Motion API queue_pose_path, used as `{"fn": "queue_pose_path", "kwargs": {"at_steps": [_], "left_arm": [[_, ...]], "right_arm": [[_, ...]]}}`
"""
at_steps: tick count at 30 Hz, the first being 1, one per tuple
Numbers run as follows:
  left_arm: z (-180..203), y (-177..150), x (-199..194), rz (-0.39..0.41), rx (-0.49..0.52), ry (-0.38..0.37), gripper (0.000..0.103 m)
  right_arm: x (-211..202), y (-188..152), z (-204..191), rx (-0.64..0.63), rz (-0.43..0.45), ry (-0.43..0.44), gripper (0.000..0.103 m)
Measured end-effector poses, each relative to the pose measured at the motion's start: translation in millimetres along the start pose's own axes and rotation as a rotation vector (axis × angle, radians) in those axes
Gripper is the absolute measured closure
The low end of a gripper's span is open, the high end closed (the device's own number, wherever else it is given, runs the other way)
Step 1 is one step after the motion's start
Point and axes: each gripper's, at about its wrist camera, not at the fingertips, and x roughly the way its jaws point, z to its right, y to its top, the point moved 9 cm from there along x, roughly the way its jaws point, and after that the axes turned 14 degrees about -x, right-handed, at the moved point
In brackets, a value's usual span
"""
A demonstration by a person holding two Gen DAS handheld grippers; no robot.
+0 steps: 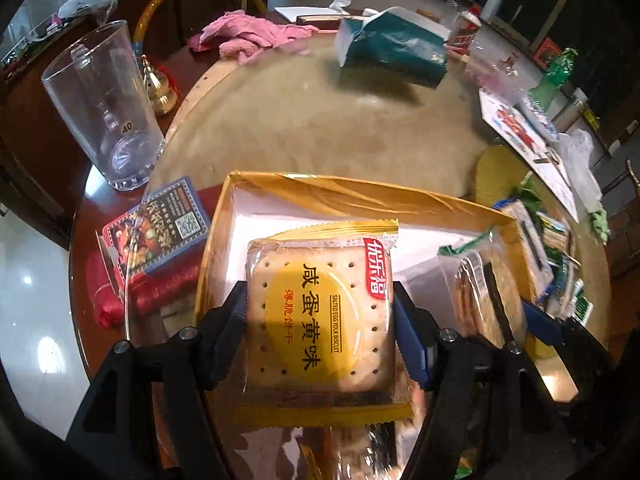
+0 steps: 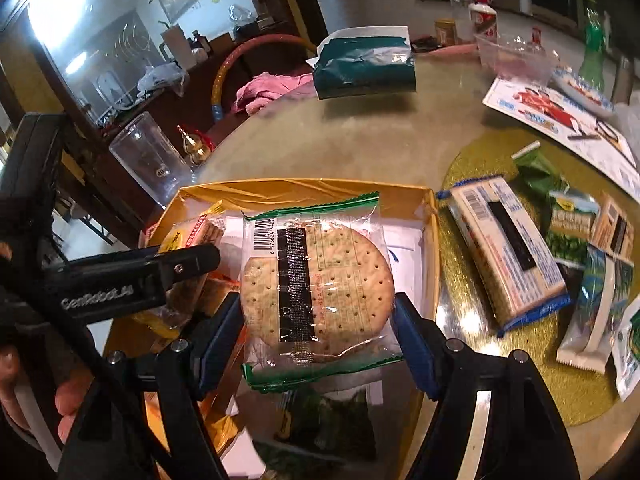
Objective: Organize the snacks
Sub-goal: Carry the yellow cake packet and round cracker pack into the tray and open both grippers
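Both packets are over the gold box (image 2: 304, 192) now, and that box is our landmark. The left gripper (image 1: 320, 316) has its jaws clamped on the sides of the yellow salted egg yolk biscuit packet (image 1: 320, 312), held above the box's white floor toward its left side. Beside it, the right gripper (image 2: 318, 320) has its jaws closed on the green-edged round cracker packet (image 2: 318, 280), barcode side up, also held over the box. In the right wrist view the other tool shows at the box's left with its yellow packet.

The box looks otherwise bare inside, though I can't tell what lies under the held packets, so sorting seems early. Plenty remains: to the right of the box, a gold placemat (image 2: 480, 160) carries a blue-and-white cracker packet (image 2: 508, 256) and several green snack packets (image 2: 568, 232), none boxed yet.

Further out, left of the box stands a clear plastic jug (image 1: 104, 108) with a red printed pack (image 1: 160, 232) close by; beyond the box, across the desk (image 1: 300, 128), a teal tissue pack (image 1: 396, 52) and a pink cloth (image 1: 248, 36).
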Motion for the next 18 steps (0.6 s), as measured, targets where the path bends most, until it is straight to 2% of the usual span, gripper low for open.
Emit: {"fn": "queue_pose_path", "kwargs": {"at_steps": [2, 5, 7, 13, 14, 17, 18], "left_arm": [[-2, 3, 7, -0.012, -0.005, 0.01, 0.034], [0, 4, 10, -0.034, -0.005, -0.014, 0.033], [2, 2, 11, -0.052, 0.004, -0.03, 0.026], [6, 0, -5, 0.008, -0.035, -0.05, 0.012], [6, -1, -5, 0.008, -0.045, -0.051, 0.012], [1, -7, 3, -0.061, -0.105, -0.046, 0.012], [0, -8, -2, -0.045, -0.131, -0.05, 0.012]], "right_arm": [[5, 0, 1, 0.011, -0.014, -0.006, 0.029], [13, 3, -1, 0.007, -0.026, -0.017, 0.027], [11, 4, -2, 0.0, -0.019, -0.003, 0.027], [-19, 7, 0, 0.004, 0.103, 0.066, 0.023], [-28, 5, 4, 0.027, 0.127, 0.088, 0.023], [-52, -7, 8, 0.064, 0.165, 0.127, 0.023], [-61, -12, 8, 0.063, 0.18, 0.14, 0.023]]}}
